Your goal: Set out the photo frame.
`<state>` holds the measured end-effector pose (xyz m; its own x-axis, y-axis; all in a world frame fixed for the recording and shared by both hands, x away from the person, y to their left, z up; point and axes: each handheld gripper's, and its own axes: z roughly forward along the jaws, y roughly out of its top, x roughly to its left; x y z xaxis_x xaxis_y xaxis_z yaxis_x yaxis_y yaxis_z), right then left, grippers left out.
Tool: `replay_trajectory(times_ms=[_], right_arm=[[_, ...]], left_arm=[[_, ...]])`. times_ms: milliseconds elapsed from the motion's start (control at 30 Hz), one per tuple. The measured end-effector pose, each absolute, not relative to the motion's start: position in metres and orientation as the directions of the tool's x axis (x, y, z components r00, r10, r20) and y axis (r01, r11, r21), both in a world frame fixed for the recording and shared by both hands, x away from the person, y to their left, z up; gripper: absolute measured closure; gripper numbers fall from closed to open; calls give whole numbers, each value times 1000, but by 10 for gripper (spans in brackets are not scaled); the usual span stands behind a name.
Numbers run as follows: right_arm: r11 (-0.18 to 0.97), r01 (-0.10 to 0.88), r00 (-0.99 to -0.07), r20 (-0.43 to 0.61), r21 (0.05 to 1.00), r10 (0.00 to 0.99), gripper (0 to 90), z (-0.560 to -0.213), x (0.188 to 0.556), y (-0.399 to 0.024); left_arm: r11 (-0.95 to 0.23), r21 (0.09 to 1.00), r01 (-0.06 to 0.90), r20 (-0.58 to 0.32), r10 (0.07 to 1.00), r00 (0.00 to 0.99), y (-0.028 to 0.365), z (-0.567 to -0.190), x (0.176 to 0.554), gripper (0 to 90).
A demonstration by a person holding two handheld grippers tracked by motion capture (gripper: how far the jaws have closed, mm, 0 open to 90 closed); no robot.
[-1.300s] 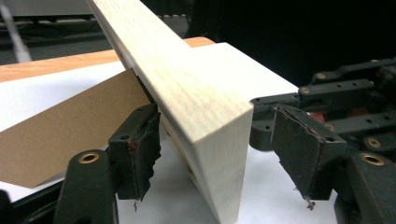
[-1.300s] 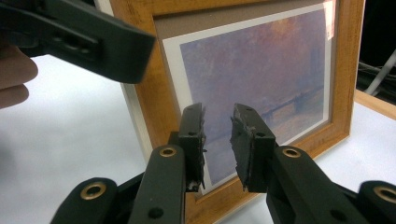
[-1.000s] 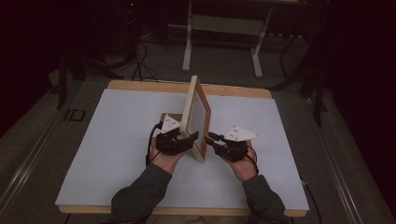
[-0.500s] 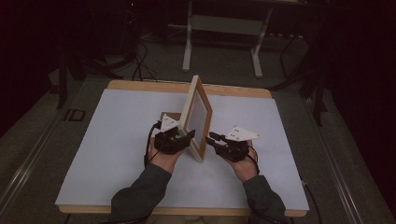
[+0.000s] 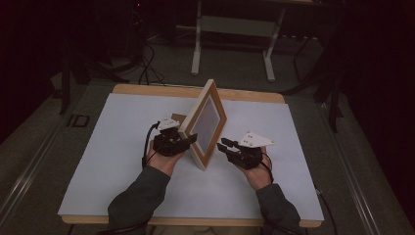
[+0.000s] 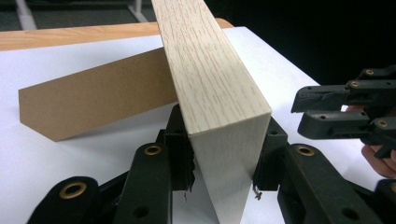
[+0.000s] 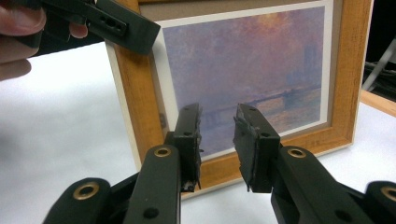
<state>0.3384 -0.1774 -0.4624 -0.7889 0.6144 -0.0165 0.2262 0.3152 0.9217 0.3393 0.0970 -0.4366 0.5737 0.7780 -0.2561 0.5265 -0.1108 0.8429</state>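
Wooden picture frame upright on the white table, left gripper at its edge, right gripper just beside.

A white-topped tabletop with a wooden edge carries an upright picture frame on its brown stand.

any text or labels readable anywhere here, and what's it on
"ID": pale letters on the dark floor left of the table.
Picture frame: no caption, signature or label can be made out on the print or the wood.
Left gripper and right gripper: no readable marking on the black jaws.
Brown card stand behind the frame: blank.
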Motion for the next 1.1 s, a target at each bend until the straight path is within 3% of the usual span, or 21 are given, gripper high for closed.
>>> replay_trajectory(times_ms=[400,800,1100], right_arm=[[317,229,-783,-19,921,622,703,-461,340,-183],[310,232,-777,-16,922,629,703,-461,341,-187],[300,233,-765,-16,925,644,702,-456,343,-195]], left_arm=[[-153,845,512,-257,723,641,117,-437,349,673],[-224,843,488,-287,580,763,140,-438,367,683],[-224,839,496,-330,515,791,153,-441,375,691]])
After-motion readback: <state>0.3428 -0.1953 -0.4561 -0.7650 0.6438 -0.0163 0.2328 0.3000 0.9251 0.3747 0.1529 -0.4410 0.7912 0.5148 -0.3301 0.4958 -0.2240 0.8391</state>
